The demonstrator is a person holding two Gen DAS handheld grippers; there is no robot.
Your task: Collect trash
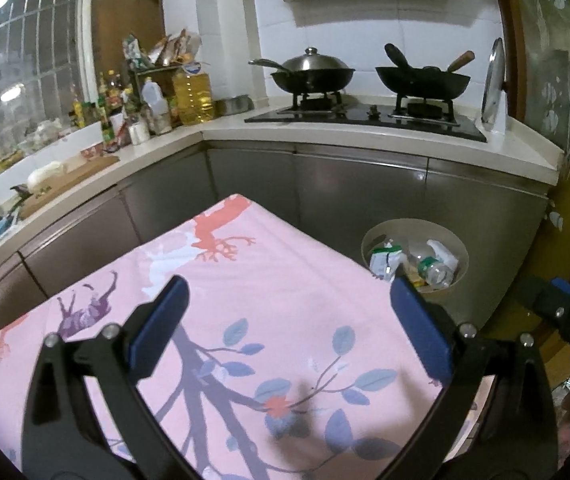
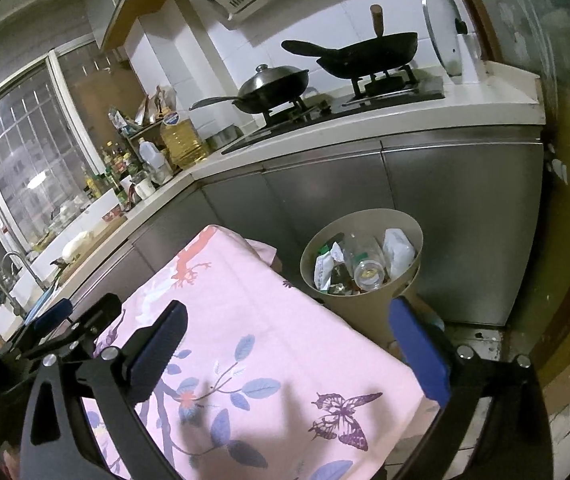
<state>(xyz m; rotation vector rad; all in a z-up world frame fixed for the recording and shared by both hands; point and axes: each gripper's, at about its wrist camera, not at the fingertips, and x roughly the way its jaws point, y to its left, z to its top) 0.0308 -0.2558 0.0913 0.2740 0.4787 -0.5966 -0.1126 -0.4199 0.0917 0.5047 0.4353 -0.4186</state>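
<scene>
A beige round trash bin point(image 1: 461, 248) point(image 2: 415, 276) stands on the floor past the right far corner of a table with a pink patterned cloth point(image 1: 245, 280) point(image 2: 245, 320). It holds a clear plastic bottle point(image 1: 437, 270) point(image 2: 369, 266), a green-white carton point(image 1: 385, 260) and crumpled wrappers point(image 2: 399, 250). My left gripper point(image 1: 289, 300) is open and empty above the cloth. My right gripper point(image 2: 289, 320) is open and empty above the cloth's right edge, near the bin. The left gripper also shows at the left of the right wrist view point(image 2: 69, 320).
Grey cabinets point(image 1: 365, 188) under a white counter run behind the table. A gas hob carries two woks point(image 1: 313, 74) point(image 1: 423, 78). Oil bottles and condiments point(image 1: 193, 92) crowd the corner. A sink point(image 2: 9, 280) and a cutting board point(image 1: 65, 180) sit at left.
</scene>
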